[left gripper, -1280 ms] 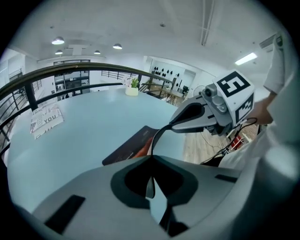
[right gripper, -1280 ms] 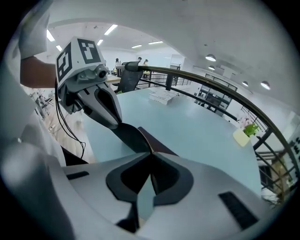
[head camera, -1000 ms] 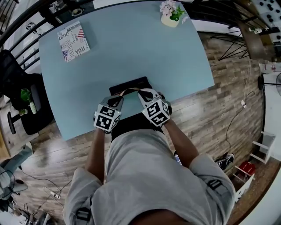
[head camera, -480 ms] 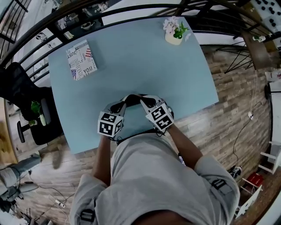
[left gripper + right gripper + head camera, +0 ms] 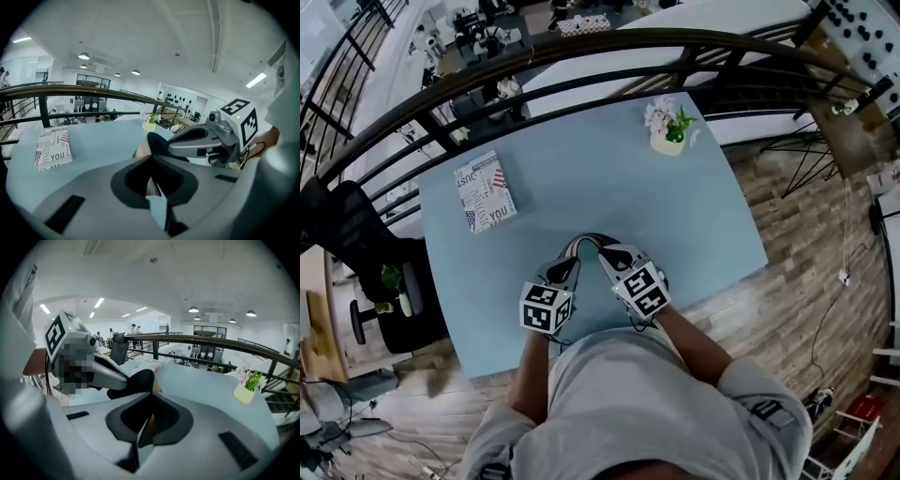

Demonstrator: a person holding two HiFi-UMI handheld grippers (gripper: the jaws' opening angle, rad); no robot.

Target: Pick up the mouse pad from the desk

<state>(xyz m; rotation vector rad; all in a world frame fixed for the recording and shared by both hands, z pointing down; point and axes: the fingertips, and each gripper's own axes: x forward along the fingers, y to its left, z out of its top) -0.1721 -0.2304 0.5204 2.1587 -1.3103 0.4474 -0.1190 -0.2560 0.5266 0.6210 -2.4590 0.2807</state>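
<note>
1. Grip, left side: the left gripper (image 5: pixel 151 158) has its jaws pressed together on one thin edge of the mouse pad (image 5: pixel 157 140). The left gripper view shows the sheet running between the jaws.
2. Grip, right side: the right gripper (image 5: pixel 151 394) pinches the opposite edge in the same way, its jaws nearly meeting on the sheet.
3. Position of the mouse pad: it spans the gap between the two gripper tips, bowed into an upward arch, over the near middle of the counter (image 5: pixel 581 178). The tips stand close together, so the pad is folded rather than flat. A tan underside shows beside the dark top face.
4. Contact with the counter: in the head view, no flat part of the pad lies on the blue surface. Judgement: the pad is clear of the counter.
5. Steps done, as judged: approach, grasp at both edges, lift-off.
6. Steps left, as judged: little or nothing, since the task asks only for the pick-up. At most, the pad needs a steady carry height with both pinches firm.
7. Other items: the printed booklet (image 5: pixel 486 190) at the far left and the flower pot (image 5: pixel 667 131) at the far right stand well apart from both grippers.
8. Risk: a thin edge may slip from one pinch if the grippers draw apart and pull the arch taut.
</note>
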